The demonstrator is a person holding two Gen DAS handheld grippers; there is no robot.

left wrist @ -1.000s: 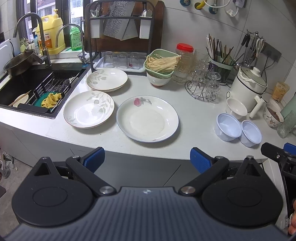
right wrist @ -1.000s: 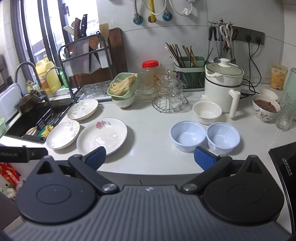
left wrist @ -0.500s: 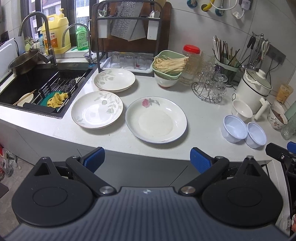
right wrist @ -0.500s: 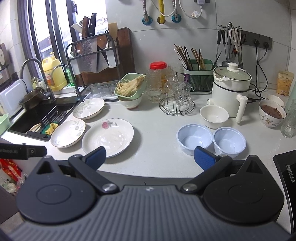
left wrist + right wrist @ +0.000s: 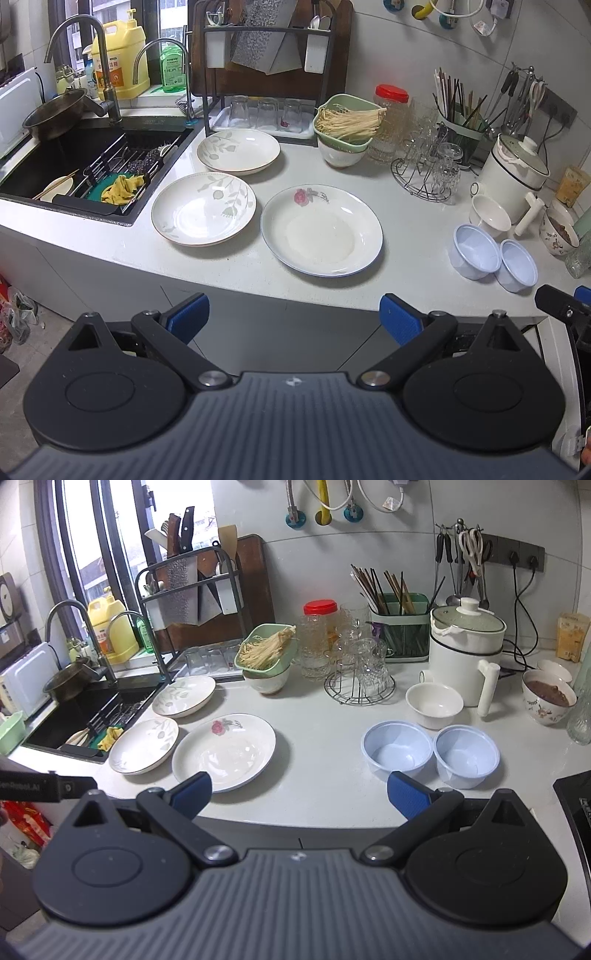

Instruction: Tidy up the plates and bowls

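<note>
Blue-padded tools (image 5: 293, 315) (image 5: 299, 794) agape, level before counter (image 5: 406, 240).

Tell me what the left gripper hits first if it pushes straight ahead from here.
Probably the rose plate: the open left gripper points over the counter edge at it, nothing between. If it travels low, the edge comes first; height is unclear.

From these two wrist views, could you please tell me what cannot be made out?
- White bowl, both views: the green basket of noodles sits on it and hides its inside.
- Sink, both views: the rack and yellow cloth cover part of its bottom.
- Black cooktop, right wrist view: cut off by the frame edge.
- Yellow jug label, left wrist view: too small to read.
</note>
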